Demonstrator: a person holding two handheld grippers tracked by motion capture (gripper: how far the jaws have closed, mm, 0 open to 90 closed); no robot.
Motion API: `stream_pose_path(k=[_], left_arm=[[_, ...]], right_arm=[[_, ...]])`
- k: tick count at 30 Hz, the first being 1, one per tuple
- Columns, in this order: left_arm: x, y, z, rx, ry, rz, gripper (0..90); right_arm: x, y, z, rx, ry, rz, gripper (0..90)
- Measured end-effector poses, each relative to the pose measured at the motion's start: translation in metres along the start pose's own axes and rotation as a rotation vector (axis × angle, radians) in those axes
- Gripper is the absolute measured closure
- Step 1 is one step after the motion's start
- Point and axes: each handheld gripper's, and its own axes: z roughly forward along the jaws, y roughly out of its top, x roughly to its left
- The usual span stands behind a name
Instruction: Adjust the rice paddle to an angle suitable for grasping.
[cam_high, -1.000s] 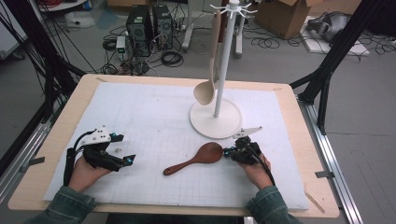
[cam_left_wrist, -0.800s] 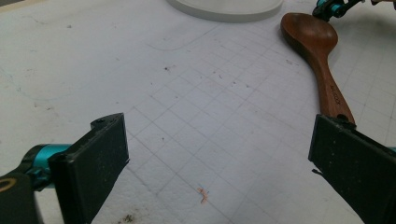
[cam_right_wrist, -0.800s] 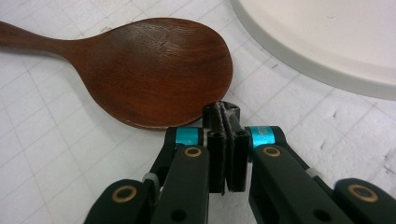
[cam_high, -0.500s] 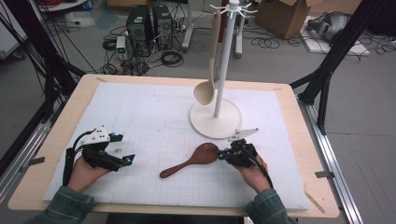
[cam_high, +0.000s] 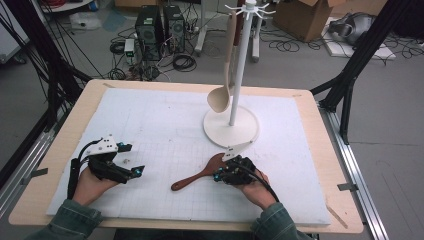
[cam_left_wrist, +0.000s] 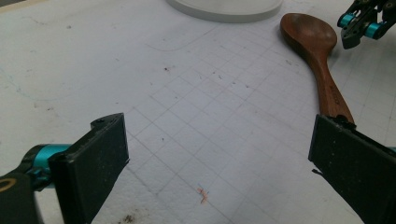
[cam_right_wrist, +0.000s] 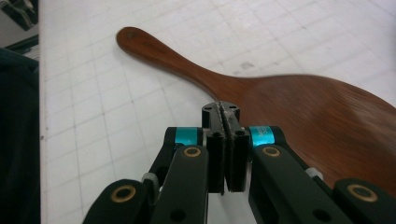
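Closed tight with nothing between its jaws, my right hand-held gripper (cam_right_wrist: 226, 114) sits pressed against the edge of the dark wooden spoon (cam_high: 200, 174), nosing at the bowl end rather than gripping it. That spoon lies flat on the white mat of the table (cam_high: 60, 165), bowl toward two o'clock and handle trailing toward eight o'clock, just short of the round base of the hanging stand (cam_high: 231, 125) at twelve o'clock from it. My left hand-held gripper (cam_high: 127, 159) rests at nine o'clock from the spoon, jaws spread wide and empty, with the handle tip just off one pad (cam_left_wrist: 355, 163). I judge the main risk to be the spoon pivoting: a shut tip pushing on a rounded bowl can slide off it or spin the handle away from my waiting left jaws. Pushing too far could also drive the bowl against the stand's base and rock the pale ladle (cam_high: 222, 95) hanging there. Flat as it lies, the handle may be hard to get under.
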Motion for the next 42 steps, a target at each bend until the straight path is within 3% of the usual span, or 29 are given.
stream_pose_path(k=[8, 20, 42], left_arm=[[0.0, 0.0, 0.0, -0.003, -0.003, -0.003, 5.3], [0.0, 0.001, 0.001, -0.002, -0.004, 0.003, 5.3], [0.0, 0.001, 0.002, -0.001, -0.01, 0.004, 5.3]], right_arm=[[0.007, 0.009, 0.02, 0.021, 0.039, -0.033, 88.5], [0.011, 0.021, 0.041, 0.039, 0.026, -0.063, 89.6], [0.0, 0.038, 0.057, 0.008, -0.054, -0.001, 89.7]])
